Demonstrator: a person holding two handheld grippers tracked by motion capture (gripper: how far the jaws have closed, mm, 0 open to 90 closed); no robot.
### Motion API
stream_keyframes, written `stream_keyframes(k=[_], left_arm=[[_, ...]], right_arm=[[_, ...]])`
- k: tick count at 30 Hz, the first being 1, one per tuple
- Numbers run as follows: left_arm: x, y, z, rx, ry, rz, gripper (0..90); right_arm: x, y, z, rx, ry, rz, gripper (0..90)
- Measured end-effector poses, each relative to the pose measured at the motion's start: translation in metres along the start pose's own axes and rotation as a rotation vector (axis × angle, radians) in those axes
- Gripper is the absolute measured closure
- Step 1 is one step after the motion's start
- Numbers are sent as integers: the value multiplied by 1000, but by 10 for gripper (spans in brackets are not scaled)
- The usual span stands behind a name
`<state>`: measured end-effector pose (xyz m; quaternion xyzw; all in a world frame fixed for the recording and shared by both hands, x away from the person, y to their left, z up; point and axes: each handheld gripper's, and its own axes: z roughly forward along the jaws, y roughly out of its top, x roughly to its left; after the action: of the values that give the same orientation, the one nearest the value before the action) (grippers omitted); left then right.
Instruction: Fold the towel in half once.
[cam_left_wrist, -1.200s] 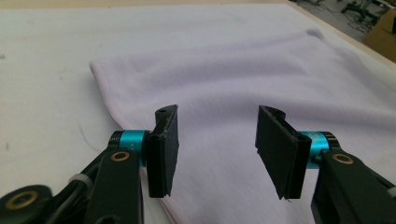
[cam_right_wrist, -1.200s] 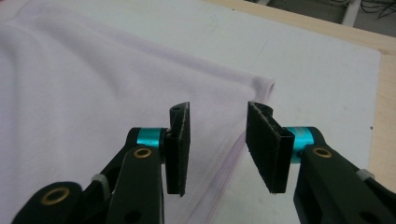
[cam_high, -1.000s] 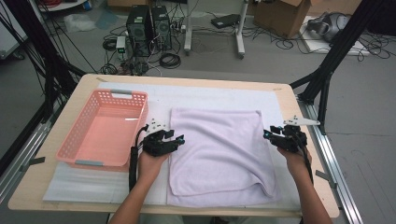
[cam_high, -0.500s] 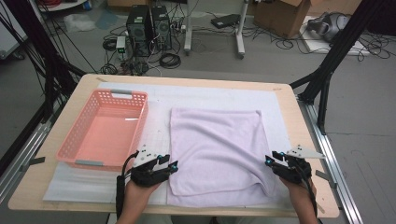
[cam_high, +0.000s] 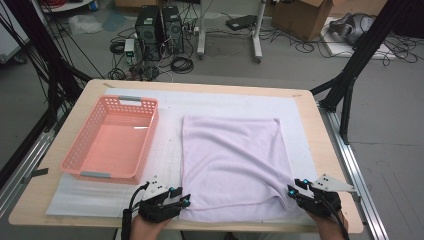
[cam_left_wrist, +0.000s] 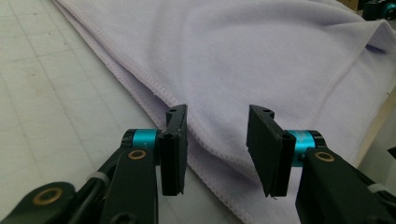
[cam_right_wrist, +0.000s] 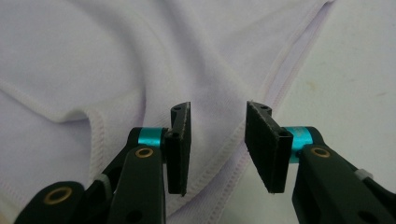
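Note:
A lilac towel (cam_high: 232, 165) lies spread flat on the white mat. My left gripper (cam_high: 182, 200) is at its near left corner, low over the mat. Its jaws have just been closing a little and stand open, and the towel's hemmed edge (cam_left_wrist: 205, 140) runs under the gap without the pads pressing on it. My right gripper (cam_high: 295, 190) is at the near right corner, where the cloth is rumpled into a fold (cam_high: 285, 192). In the right gripper view the gripper (cam_right_wrist: 217, 140) is open with the stitched hem (cam_right_wrist: 233, 140) lying between the jaws.
A pink plastic basket (cam_high: 117, 100) stands empty on the left of the mat, apart from the towel. The white mat (cam_high: 240, 102) covers most of the wooden table (cam_high: 310, 125). Black frame posts rise at both sides of the table, and the near table edge is close behind my hands.
Both hands have drawn back along the towel's sides to its near corners and sunk slightly. The left jaws stand narrower than before. The towel's near right corner is now rumpled.

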<state>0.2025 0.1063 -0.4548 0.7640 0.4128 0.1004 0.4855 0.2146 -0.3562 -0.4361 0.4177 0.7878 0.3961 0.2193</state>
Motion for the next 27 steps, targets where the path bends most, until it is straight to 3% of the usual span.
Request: stream_keyframes(k=[4,6,9,13,16,20,27], left_arm=[[-7,-3,4,25,2,35,604],[-11,-3,6,29,25,75,670],[-13,-3,6,38,39,99,835],[-12,-1,1,29,31,73,854],[-6,-1,-8,6,22,43,855],[-3,-4,-19,-18,0,17,856],[-6,-10,-32,-38,-18,14,855]], right_arm=[[4,-2,2,26,34,-6,615],[5,-3,5,47,38,-20,625],[8,-4,10,76,31,-40,632],[9,-4,11,83,34,-33,664],[8,-4,11,87,60,-36,861],[6,-2,6,93,70,-48,878],[-6,-3,-15,31,87,15,879]])
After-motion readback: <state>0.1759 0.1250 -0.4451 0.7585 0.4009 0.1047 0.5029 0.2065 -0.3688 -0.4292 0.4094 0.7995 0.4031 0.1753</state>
